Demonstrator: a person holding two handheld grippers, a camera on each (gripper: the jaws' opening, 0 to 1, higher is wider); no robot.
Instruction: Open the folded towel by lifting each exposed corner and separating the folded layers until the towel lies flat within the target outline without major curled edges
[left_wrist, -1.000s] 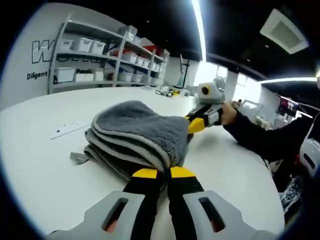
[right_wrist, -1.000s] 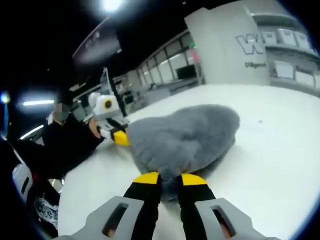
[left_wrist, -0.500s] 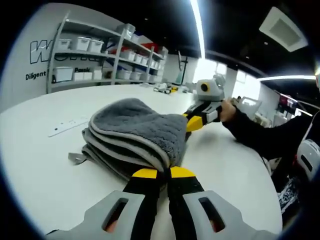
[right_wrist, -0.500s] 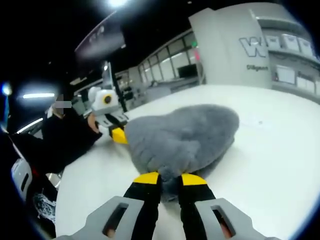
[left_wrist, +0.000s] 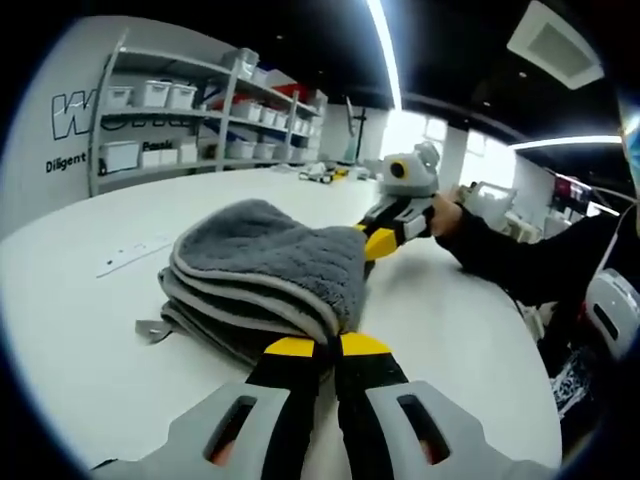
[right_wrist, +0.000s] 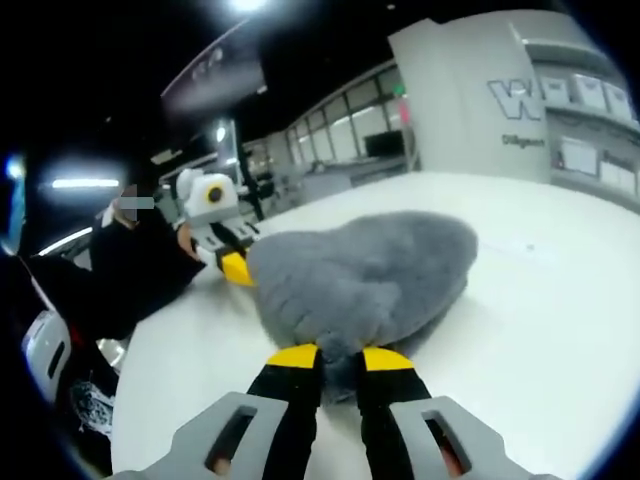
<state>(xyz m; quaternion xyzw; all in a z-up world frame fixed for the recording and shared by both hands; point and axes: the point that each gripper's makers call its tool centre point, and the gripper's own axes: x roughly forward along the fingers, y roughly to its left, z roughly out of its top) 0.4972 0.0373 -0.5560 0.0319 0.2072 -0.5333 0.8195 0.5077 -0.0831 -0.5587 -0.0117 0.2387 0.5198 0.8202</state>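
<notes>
A folded grey towel lies in several layers on a white table. My left gripper is shut on the towel's near corner, its yellow-tipped jaws pinching the cloth. The right gripper comes in from the right, held by a hand, with its yellow tips on the towel's far corner. In the right gripper view the grey towel bulges up, and my right gripper is shut on its near edge. The left gripper sits at the towel's far left side.
Shelves with white bins stand behind the table. A thin white strip lies flat left of the towel. A person's dark sleeve reaches in from the right. Bare tabletop lies to the right of the towel.
Both grippers keep their hold on the towel. The views have shifted slightly, and the towel's top layer sits a little lower and flatter.
</notes>
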